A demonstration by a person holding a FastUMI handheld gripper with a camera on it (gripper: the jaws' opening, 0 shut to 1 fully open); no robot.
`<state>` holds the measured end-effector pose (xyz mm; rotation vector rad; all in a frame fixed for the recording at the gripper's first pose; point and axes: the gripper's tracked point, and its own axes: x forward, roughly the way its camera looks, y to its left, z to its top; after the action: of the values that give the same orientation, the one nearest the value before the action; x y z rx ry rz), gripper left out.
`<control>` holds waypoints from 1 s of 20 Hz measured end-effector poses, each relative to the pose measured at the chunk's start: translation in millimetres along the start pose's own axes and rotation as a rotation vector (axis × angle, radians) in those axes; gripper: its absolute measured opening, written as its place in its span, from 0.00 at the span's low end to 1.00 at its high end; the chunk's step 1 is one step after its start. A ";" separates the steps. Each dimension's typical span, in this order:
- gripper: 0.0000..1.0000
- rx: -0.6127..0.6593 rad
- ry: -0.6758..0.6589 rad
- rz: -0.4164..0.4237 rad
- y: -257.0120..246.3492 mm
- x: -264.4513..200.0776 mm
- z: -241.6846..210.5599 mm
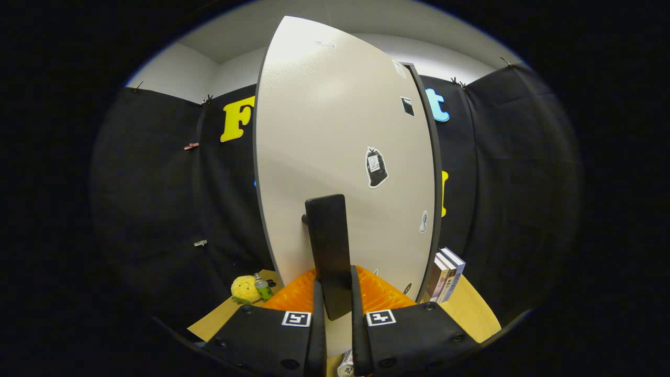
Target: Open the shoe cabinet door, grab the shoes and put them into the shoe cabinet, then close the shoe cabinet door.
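Note:
The shoe cabinet's pale door (335,157) stands right in front of me, seen at a slant, with several small stickers on it. A flat black handle (328,251) juts out from the door. My gripper (337,298) is shut on that handle, one finger pressing each side of its lower end. The door's dark edge (432,173) shows on the right. The inside of the cabinet is hidden behind the door.
A wooden table (471,309) lies below. On it stand a few upright books (446,275) to the right of the door, and a yellow plush toy (245,288) with a small green bottle (263,288) to the left.

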<state>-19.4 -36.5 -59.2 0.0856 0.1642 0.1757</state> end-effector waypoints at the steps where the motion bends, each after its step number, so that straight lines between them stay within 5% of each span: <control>1: 0.24 0.003 0.001 -0.008 -6.9 -4.9 0.3; 20: 0.17 0.021 -0.064 -0.232 -111.6 -109.8 18.1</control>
<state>-104.4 -167.0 -35.4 0.0921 0.1113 -0.0597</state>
